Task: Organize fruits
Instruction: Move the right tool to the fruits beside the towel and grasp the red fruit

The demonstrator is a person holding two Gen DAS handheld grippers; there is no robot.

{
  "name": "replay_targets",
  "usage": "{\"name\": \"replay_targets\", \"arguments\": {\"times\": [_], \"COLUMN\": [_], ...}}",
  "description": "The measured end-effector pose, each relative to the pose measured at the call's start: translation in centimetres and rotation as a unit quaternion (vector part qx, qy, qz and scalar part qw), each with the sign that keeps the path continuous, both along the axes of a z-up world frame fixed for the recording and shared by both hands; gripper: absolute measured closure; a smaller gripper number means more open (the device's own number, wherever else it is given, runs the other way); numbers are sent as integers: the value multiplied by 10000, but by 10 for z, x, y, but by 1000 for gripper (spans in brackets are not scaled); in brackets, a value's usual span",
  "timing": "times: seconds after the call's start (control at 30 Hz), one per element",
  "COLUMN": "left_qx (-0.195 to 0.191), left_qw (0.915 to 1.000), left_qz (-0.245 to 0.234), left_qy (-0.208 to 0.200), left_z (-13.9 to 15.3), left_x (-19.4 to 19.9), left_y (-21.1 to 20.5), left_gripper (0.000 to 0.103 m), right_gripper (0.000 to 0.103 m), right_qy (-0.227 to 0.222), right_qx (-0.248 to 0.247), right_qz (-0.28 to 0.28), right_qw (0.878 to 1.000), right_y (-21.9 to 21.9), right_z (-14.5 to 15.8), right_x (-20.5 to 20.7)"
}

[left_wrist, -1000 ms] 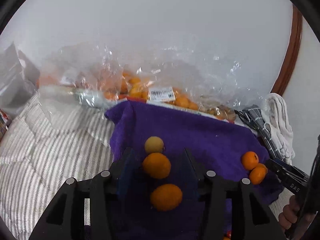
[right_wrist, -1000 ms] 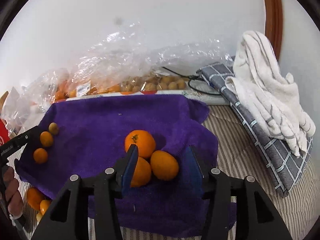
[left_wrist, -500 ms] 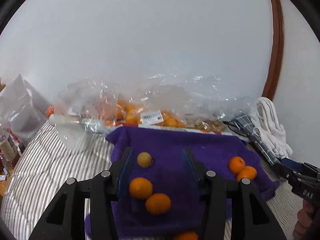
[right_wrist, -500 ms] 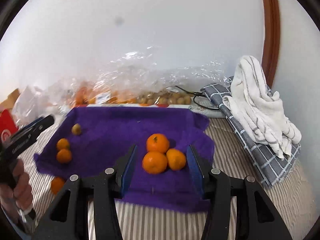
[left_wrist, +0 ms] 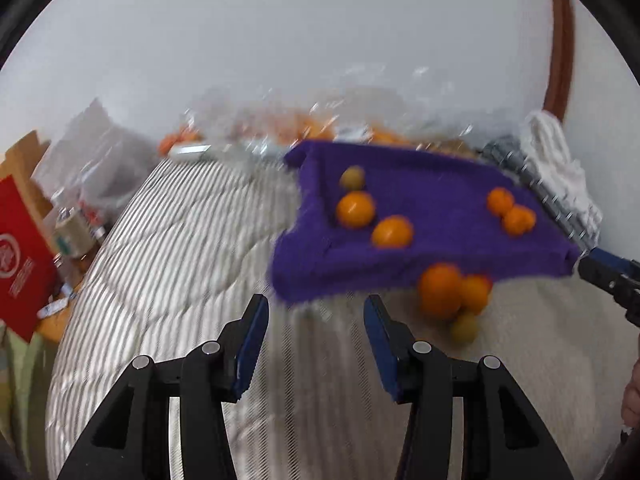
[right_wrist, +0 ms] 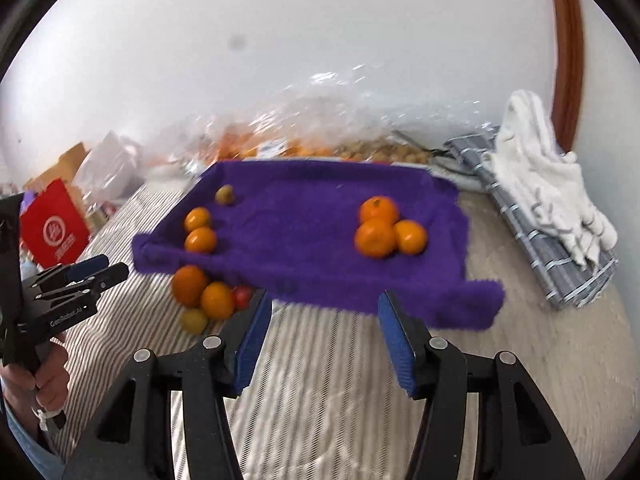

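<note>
A purple cloth lies on the striped bed; it also shows in the left wrist view. On its right side sit three oranges. On its left side sit two small oranges and a yellowish fruit. Off the cloth's front left edge lies a loose pile: two oranges, a red fruit and a yellow-green fruit; the pile also shows in the left wrist view. My left gripper is open and empty, pulled back from the cloth. My right gripper is open and empty at the cloth's front edge.
Clear plastic bags of fruit lie along the wall behind the cloth. A white towel on a grey checked cloth lies to the right. A red box and clutter stand at the left.
Both grippers have drawn back and up from the cloth, leaving the fruit groups on it. The left gripper has swung left over the striped bedding. Both stay open.
</note>
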State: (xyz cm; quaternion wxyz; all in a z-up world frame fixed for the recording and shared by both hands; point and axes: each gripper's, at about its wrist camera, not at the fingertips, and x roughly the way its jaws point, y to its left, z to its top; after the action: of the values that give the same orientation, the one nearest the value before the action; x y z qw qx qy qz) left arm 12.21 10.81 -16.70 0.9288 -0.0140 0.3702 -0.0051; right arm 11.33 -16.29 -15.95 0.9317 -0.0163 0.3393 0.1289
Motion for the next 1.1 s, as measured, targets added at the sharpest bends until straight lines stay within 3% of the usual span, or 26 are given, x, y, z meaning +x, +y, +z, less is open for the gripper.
{"name": "replay_targets", "arguments": {"times": [0.07, 0.17, 0.33, 0.53, 0.9, 1.1], "left_qx": [133, 319, 117, -348, -864, -679], "left_qw": [9999, 9993, 9984, 9976, 9947, 9957], "left_qz": [36, 85, 44, -75, -198, -263], "left_qy": [97, 156, 548, 587, 526, 564], "left_z": [-7, -16, -27, -30, -31, -31], "left_x": [-6, -10, -1, 0, -1, 1], "left_y": [4, 7, 16, 26, 38, 29], "left_gripper": [56, 56, 56, 55, 49, 43], "right_gripper": [48, 60, 67, 67, 67, 66], "right_qy": [73, 203, 453, 700, 870, 794], "right_qx": [-10, -80, -408, -535, -616, -586], "right_qz": [76, 143, 319, 499, 648, 664], "right_qw": [9999, 9997, 9976, 9949, 9922, 9929], "right_y": [9, 21, 45, 60, 77, 87], "right_z": [-7, -16, -29, -44, -59, -62], "right_x": [-2, 1, 18, 40, 59, 65]}}
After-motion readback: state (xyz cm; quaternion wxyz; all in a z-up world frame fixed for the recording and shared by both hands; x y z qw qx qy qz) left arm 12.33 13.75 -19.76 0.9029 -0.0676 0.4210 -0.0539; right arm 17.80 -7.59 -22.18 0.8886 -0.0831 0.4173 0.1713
